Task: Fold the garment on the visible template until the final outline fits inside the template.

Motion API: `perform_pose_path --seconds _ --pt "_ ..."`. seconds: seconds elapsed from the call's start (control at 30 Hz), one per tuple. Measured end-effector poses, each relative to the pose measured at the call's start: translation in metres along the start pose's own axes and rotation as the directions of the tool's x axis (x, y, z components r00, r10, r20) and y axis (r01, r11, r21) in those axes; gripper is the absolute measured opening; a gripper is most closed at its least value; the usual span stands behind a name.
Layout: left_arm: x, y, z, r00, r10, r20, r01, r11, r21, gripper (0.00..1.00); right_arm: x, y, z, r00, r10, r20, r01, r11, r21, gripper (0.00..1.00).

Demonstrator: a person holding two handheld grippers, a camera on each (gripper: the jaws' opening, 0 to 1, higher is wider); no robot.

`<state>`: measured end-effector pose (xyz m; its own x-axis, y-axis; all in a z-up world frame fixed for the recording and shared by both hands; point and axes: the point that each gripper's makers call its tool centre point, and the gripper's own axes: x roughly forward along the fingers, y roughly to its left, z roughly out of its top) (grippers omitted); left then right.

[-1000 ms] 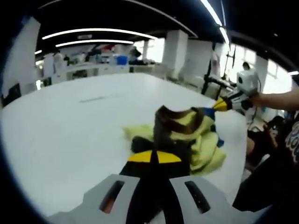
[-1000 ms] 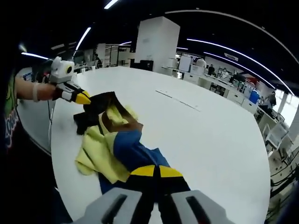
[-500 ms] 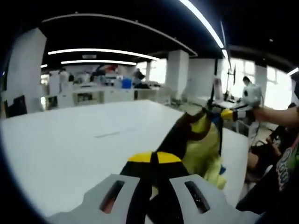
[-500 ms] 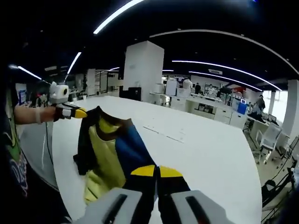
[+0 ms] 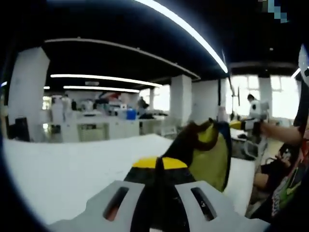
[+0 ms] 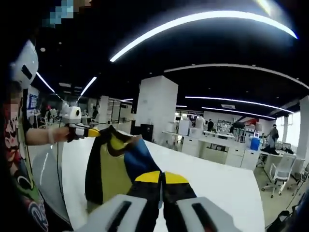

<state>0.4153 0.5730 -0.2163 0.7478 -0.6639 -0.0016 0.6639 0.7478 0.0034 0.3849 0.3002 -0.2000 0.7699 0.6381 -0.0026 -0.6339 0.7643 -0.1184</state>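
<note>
Both claws are pinched closed on the garment (image 6: 116,164), which hangs in the air between them, clear of the white counter (image 6: 212,181): the left claw (image 5: 159,164) grips a dark edge of it, the right claw (image 6: 161,178) grips the blue part, and in each view the other claw shows at the far top corner of the cloth (left claw at (image 6: 89,131), right claw at (image 5: 239,124)). The garment is yellow with dark sleeves or trim and a blue panel, hanging near the counter edge closest to the person (image 6: 19,159). Risks, as I judge them: the grips look like small pinches on edges, so a tug or a shake could let a corner slip and the cloth would drop bunched; being close to the near edge, it could land partly off the counter; uneven claw height could lay it down skewed or creased, so the outline would overrun the template. I can't make out the template on the counter from here, so aiming the lay-down is uncertain. No readable brand, label or writing on the garment or claws; the print on the person's shirt is too blurred to read.
</note>
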Motion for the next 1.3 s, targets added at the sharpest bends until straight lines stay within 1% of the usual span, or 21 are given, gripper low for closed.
perform_pose_path --seconds 0.07,0.17,0.27,0.37,0.4,0.43,0.5,0.57,0.6,0.67,0.73,0.83,0.9,0.97,1.03,1.1,1.17,1.2,1.23,1.27,1.3 --pt "-0.003 0.001 0.019 0.999 -0.003 0.034 0.003 1.000 0.003 0.00 -0.002 -0.003 0.013 0.999 0.010 0.033 -0.010 1.000 -0.004 0.00" --pt "-0.001 0.005 0.034 0.997 -0.006 0.073 0.009 0.999 -0.031 0.00 -0.002 -0.012 0.026 0.997 0.014 0.077 -0.014 1.000 0.002 0.00" --pt "0.008 0.012 0.032 0.998 -0.010 0.062 0.010 1.000 -0.004 0.00 0.009 -0.025 0.014 0.998 0.005 0.066 -0.005 1.000 0.009 0.00" --pt "0.028 0.023 0.004 0.999 -0.024 -0.025 0.024 1.000 -0.004 0.00 0.022 -0.039 -0.011 1.000 -0.013 0.018 0.012 0.999 0.050 0.00" --pt "0.030 0.025 -0.001 0.999 -0.022 -0.035 0.021 1.000 -0.014 0.00 0.024 -0.041 -0.015 1.000 -0.015 0.009 0.015 0.998 0.053 0.00" --pt "0.040 0.030 -0.014 0.998 -0.028 -0.064 0.025 0.999 -0.042 0.00 0.033 -0.048 -0.031 1.000 -0.021 -0.018 0.022 0.998 0.067 0.00" --pt "0.050 0.036 -0.028 0.996 -0.027 -0.085 0.021 0.997 -0.071 0.00 0.044 -0.055 -0.057 0.996 -0.033 -0.077 0.040 0.994 0.098 0.00" --pt "0.063 0.047 -0.051 0.990 -0.024 -0.139 0.011 0.996 -0.092 0.00 0.051 -0.059 -0.071 0.995 -0.029 -0.100 0.041 0.992 0.118 0.00" --pt "0.071 0.051 -0.063 0.988 -0.030 -0.153 0.015 0.995 -0.097 0.00 0.060 -0.065 -0.093 0.990 -0.026 -0.142 0.047 0.988 0.145 0.00" --pt "0.084 0.058 -0.086 0.980 -0.040 -0.196 0.013 0.991 -0.137 0.00 0.069 -0.067 -0.106 0.986 -0.021 -0.163 0.044 0.989 0.140 0.00" --pt "0.098 0.068 -0.106 0.972 -0.037 -0.233 0.004 0.990 -0.142 0.00 0.079 -0.071 -0.120 0.980 -0.017 -0.196 0.047 0.988 0.148 0.00" --pt "0.116 0.081 -0.128 0.963 -0.044 -0.264 0.001 0.987 -0.163 0.00 0.100 -0.084 -0.146 0.970 -0.013 -0.242 0.053 0.986 0.159 0.00" --pt "0.124 0.086 -0.135 0.961 -0.047 -0.273 0.001 0.986 -0.168 0.00 0.109 -0.091 -0.158 0.965 -0.011 -0.260 0.058 0.983 0.175 0.00" --pt "0.138 0.098 -0.154 0.953 -0.050 -0.299 -0.008 0.981 -0.191 0.00 0.120 -0.101 -0.176 0.955 -0.007 -0.296 0.067 0.979 0.193 0.00" --pt "0.149 0.107 -0.174 0.940 -0.045 -0.338 -0.026 0.979 -0.204 0.00 0.133 -0.108 -0.193 0.947 0.004 -0.322 0.066 0.976 0.207 0.00" --pt "0.159 0.114 -0.189 0.933 -0.040 -0.357 -0.032 0.980 -0.195 0.00 0.145 -0.115 -0.214 0.932 0.014 -0.363 0.073 0.972 0.225 0.00" --pt "0.172 0.124 -0.213 0.913 -0.027 -0.406 -0.068 0.973 -0.219 0.00 0.155 -0.120 -0.232 0.922 0.022 -0.388 0.084 0.963 0.255 0.00" --pt "0.180 0.132 -0.229 0.897 -0.012 -0.441 -0.105 0.965 -0.240 0.00 0.162 -0.125 -0.248 0.908 0.018 -0.419 0.108 0.956 0.273 0.00" --pt "0.183 0.133 -0.233 0.894 -0.014 -0.448 -0.107 0.964 -0.244 0.00 0.166 -0.127 -0.259 0.897 0.020 -0.442 0.113 0.955 0.273 0.00" --pt "0.192 0.137 -0.254 0.873 -0.014 -0.488 -0.148 0.945 -0.291 0.00 0.172 -0.129 -0.272 0.884 0.020 -0.468 0.116 0.958 0.261 0.00" --pt "0.197 0.137 -0.260 0.868 -0.021 -0.496 -0.148 0.943 -0.299 0.00 0.176 -0.131 -0.279 0.878 0.023 -0.478 0.109 0.963 0.247 0.00"
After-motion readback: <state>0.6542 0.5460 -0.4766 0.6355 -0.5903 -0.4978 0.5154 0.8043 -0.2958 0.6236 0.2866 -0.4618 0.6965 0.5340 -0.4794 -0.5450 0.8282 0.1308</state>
